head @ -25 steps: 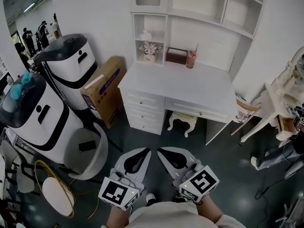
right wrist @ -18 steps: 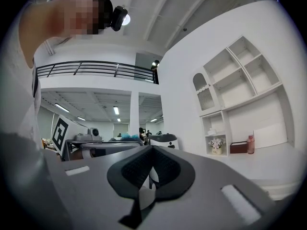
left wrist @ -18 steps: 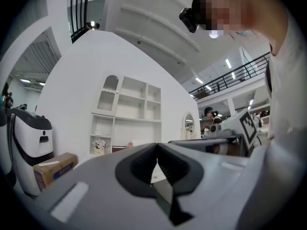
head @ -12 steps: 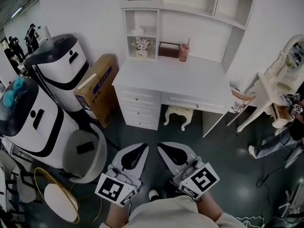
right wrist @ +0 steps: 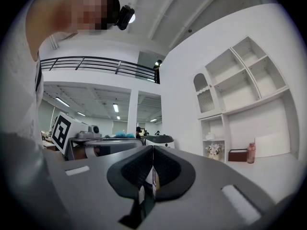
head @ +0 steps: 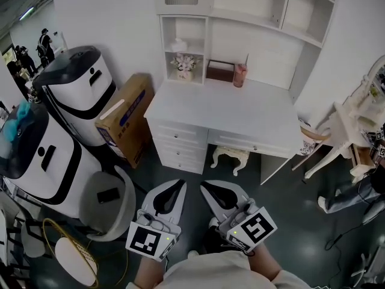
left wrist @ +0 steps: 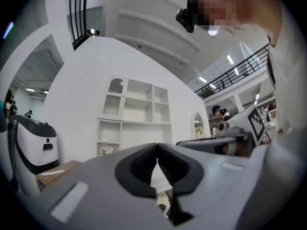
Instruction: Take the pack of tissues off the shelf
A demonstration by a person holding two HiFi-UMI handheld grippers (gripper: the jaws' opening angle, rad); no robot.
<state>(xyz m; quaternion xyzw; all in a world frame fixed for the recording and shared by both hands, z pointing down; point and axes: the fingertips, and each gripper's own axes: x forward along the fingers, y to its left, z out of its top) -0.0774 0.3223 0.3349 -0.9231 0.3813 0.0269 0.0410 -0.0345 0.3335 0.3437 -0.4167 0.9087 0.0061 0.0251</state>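
Note:
A white desk (head: 225, 110) with a shelf unit (head: 183, 47) stands ahead. In the unit's upper cubby lies a small white bundle (head: 180, 44), possibly the pack of tissues. Below it are a flower pot (head: 185, 65), a brown box (head: 220, 71) and a pink bottle (head: 240, 75). My left gripper (head: 175, 188) and right gripper (head: 208, 188) hang side by side low over the dark floor, well short of the desk. Both are shut with nothing between the jaws, as the left gripper (left wrist: 157, 147) and right gripper (right wrist: 152, 150) also show in their own views.
Two white-and-black robots (head: 77, 84) (head: 42, 155) and a cardboard box (head: 127, 116) stand left of the desk. A small stool (head: 231, 156) sits under it. A white chair (head: 346, 138) and a person's legs (head: 349, 195) are at the right, a round grey seat (head: 109, 195) at my left.
The head view has swayed slightly, so the desk shifts in the frame. Both grippers stay shut and side by side in the same low place.

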